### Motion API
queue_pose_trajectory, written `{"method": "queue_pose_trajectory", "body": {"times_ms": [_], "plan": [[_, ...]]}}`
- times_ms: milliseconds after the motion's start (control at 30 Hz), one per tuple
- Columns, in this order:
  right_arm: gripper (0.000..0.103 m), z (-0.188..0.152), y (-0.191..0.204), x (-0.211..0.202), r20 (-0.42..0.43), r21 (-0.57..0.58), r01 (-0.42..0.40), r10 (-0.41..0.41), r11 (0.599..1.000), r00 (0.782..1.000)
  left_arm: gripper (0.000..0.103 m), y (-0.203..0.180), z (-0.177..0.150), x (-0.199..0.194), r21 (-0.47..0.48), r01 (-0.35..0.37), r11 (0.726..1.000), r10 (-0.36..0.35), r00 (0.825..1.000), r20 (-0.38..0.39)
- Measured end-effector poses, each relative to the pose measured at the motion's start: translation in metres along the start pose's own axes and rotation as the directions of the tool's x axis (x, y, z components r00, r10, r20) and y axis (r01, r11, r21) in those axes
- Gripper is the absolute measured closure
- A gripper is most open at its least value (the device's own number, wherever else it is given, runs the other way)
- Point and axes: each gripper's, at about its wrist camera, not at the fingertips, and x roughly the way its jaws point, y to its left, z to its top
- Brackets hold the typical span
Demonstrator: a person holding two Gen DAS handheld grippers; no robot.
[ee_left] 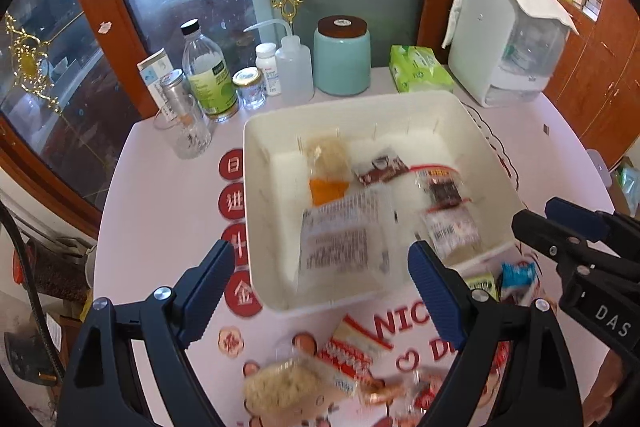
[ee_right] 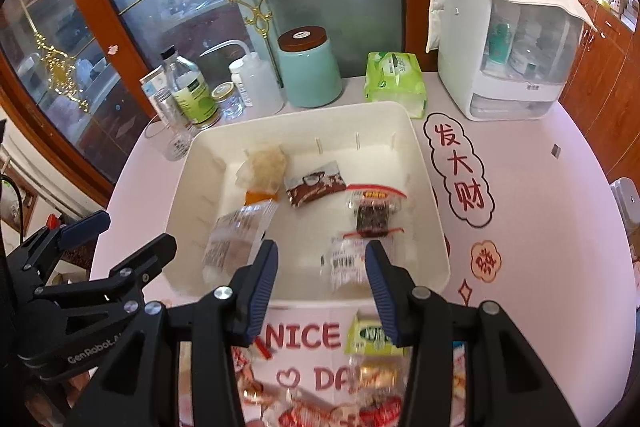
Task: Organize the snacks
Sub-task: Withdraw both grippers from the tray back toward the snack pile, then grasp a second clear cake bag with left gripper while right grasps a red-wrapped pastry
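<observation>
A white bin [ee_left: 256, 211] [ee_right: 434, 211] sits on the table and holds several snack packets: a beige-and-orange one [ee_left: 328, 167] [ee_right: 264, 167], a brown one [ee_left: 380, 169] [ee_right: 314, 185], a dark one with red trim [ee_left: 442, 187] [ee_right: 372, 213], and a clear printed bag [ee_left: 344, 243] [ee_right: 236, 239] that looks blurred. Loose snacks [ee_left: 320, 371] [ee_right: 372, 339] lie on the table in front of the bin. My left gripper [ee_left: 320, 295] is open and empty above the bin's near edge. My right gripper [ee_right: 320, 287] is open and empty, also at the near edge.
Behind the bin stand a teal canister [ee_left: 342, 57] [ee_right: 310, 71], bottles and jars [ee_left: 206, 75] [ee_right: 188, 87], a green tissue pack [ee_left: 420, 67] [ee_right: 394, 77] and a white organiser box [ee_left: 508, 39] [ee_right: 508, 55]. A glass cabinet door is behind them.
</observation>
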Motion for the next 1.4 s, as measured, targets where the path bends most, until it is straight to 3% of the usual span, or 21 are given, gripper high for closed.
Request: {"method": "queue_pose_trajectory", "body": {"times_ms": [433, 767, 1000, 1167, 1400], "plan": [[0.057, -0.078, -0.002, -0.059, -0.016, -0.063, -0.034, 0.033, 0.997, 0.999, 0.015, 0.020, -0.088, -0.069, -0.003, -0.045, 0.999, 0.045, 0.999, -0.013], [0.057, -0.137, 0.005, -0.054, -0.089, -0.126, -0.079, 0.068, 0.989, 0.994, 0.015, 0.069, -0.136, -0.088, -0.049, -0.123, 0.991, 0.119, 0.990, -0.072], [0.057, -0.163, 0.007, -0.044, -0.148, -0.077, -0.089, 0.077, 0.993, 0.986, 0.015, 0.078, -0.136, -0.070, 0.001, -0.104, 0.995, 0.103, 0.989, -0.104], [0.057, -0.167, 0.004, -0.030, -0.175, 0.014, -0.067, 0.068, 0.998, 0.982, 0.015, 0.068, -0.130, -0.039, 0.098, -0.048, 0.994, 0.063, 0.986, -0.154], [0.057, -0.174, -0.001, 0.018, -0.259, 0.184, 0.002, 0.046, 0.983, 0.965, 0.015, 0.050, -0.138, 0.025, 0.253, 0.043, 0.967, 0.019, 0.971, -0.237]]}}
